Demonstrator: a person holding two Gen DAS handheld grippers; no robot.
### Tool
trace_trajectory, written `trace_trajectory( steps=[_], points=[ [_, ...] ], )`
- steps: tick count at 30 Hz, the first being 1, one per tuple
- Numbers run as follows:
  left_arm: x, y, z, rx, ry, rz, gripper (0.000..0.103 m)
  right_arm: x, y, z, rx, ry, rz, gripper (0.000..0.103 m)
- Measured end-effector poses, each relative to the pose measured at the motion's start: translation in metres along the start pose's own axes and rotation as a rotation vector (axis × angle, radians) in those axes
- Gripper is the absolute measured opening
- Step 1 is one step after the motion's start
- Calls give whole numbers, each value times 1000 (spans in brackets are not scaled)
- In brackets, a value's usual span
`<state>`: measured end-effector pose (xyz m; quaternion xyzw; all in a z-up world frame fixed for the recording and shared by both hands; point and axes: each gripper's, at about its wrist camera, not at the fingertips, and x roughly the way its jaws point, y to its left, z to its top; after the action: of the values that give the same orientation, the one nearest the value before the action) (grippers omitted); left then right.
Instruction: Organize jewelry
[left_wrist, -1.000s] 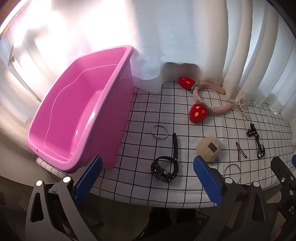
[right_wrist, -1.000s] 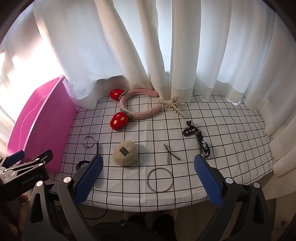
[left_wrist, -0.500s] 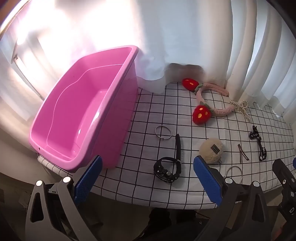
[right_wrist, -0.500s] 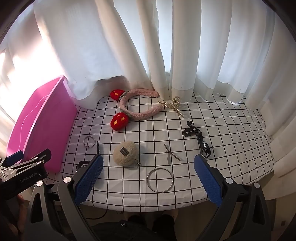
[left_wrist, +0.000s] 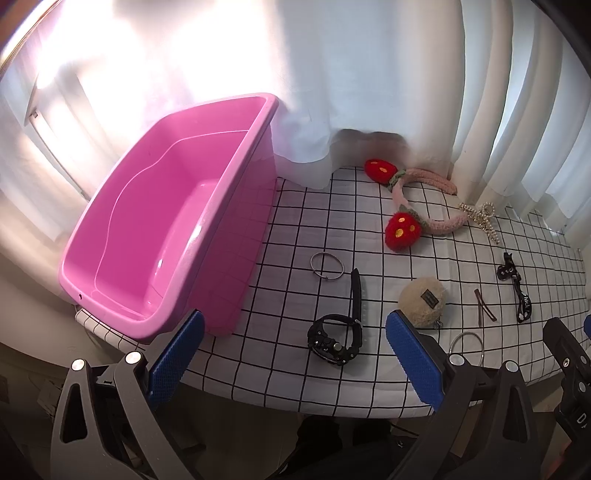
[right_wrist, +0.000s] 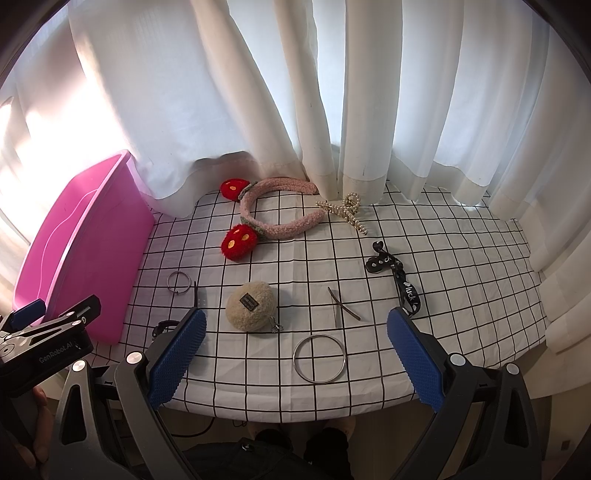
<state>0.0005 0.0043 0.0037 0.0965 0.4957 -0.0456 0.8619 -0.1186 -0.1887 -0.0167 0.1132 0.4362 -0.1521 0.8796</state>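
Both grippers are held w/ jaws spread wide, nothing grasped: left gripper above the black watch, right gripper above the big metal ring. Jewelry is spread on the checked cloth; pink bin stands at the left w/ nothing seen inside.

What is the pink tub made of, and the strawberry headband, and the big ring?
The pink tub looks like smooth, glossy plastic; light glints off its inside. The strawberry headband looks like fuzzy plush fabric, with a nubby pink band and shaggy red berries. The large ring is probably polished metal: thin, silvery, shiny.
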Motion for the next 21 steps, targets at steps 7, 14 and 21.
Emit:
trace_trajectory(
  steps=[7, 14, 21],
  points=[
    [-2, 1, -1, 0, -6, 1, 97, 0, -4, -1, 1, -1, -1, 94],
    [-2, 1, -1, 1, -7, 0, 97, 0, 0, 1, 4, -1, -1, 94],
    [-2, 1, -1, 0, -7, 1, 97, -1, 0, 0, 3, -2, -1, 94]
  ],
)
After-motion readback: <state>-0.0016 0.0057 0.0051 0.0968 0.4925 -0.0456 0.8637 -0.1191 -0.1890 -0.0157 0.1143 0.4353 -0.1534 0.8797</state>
